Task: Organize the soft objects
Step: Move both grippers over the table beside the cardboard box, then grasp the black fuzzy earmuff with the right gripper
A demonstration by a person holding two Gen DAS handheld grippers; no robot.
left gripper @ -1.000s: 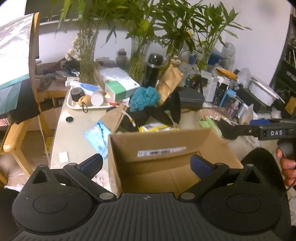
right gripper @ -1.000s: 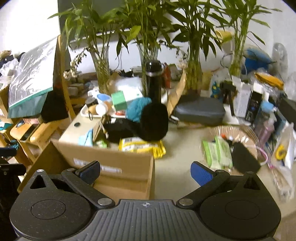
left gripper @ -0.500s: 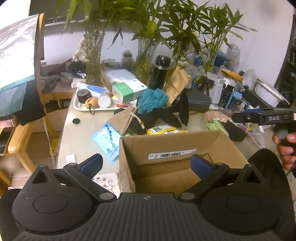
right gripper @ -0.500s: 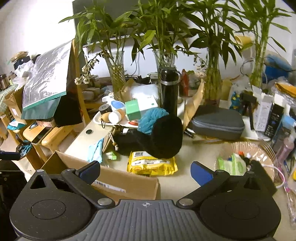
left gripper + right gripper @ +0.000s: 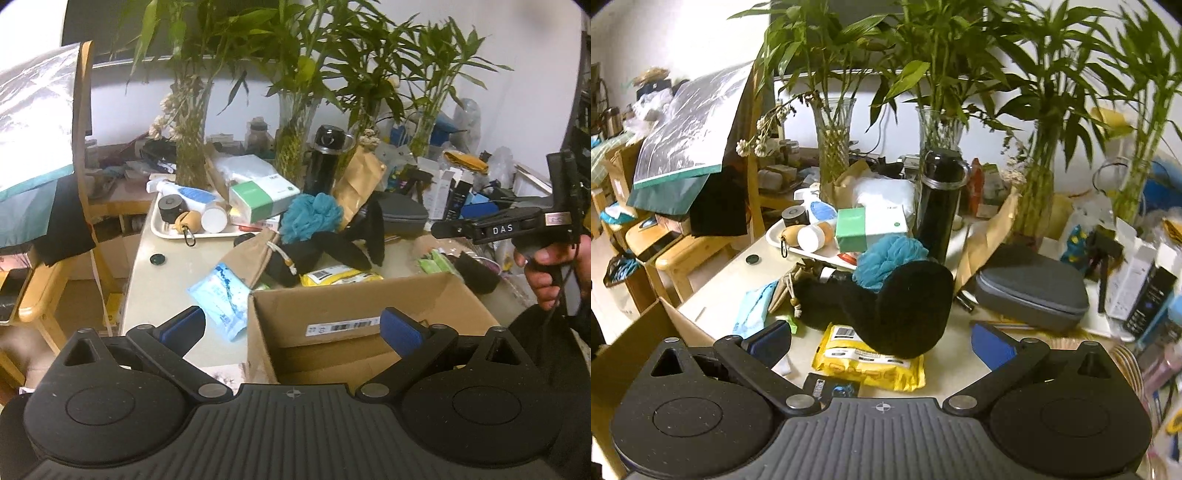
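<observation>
While both grippers stand with jaws spread wide and nothing between them, no soft object is secured yet. The left gripper [image 5: 291, 326] hovers over the near rim of the open cardboard box [image 5: 369, 306], which appears empty where its floor shows. The right gripper [image 5: 881, 341] hovers just short of the yellow packet [image 5: 871, 363], on which the black soft item [image 5: 905, 306] partly rests.

Risks, by judgement:

- The black soft item overlaps the yellow packet; a low closure may pinch both and drag the packet off.
- A small dark card [image 5: 831, 387] lies just beside the packet, close under the right gripper, and could be swept aside.
- The teal mesh puff [image 5: 890, 260] touches the black item from behind and may snag and trail along with it.
- Farther back, the black flask [image 5: 940, 205] stands upright near the puff, beside the white tray [image 5: 783, 242]; an overreaching approach could topple it.
- Farthest, glass vases [image 5: 833, 144] of bamboo stand well behind; a falling flask could strike them.
</observation>
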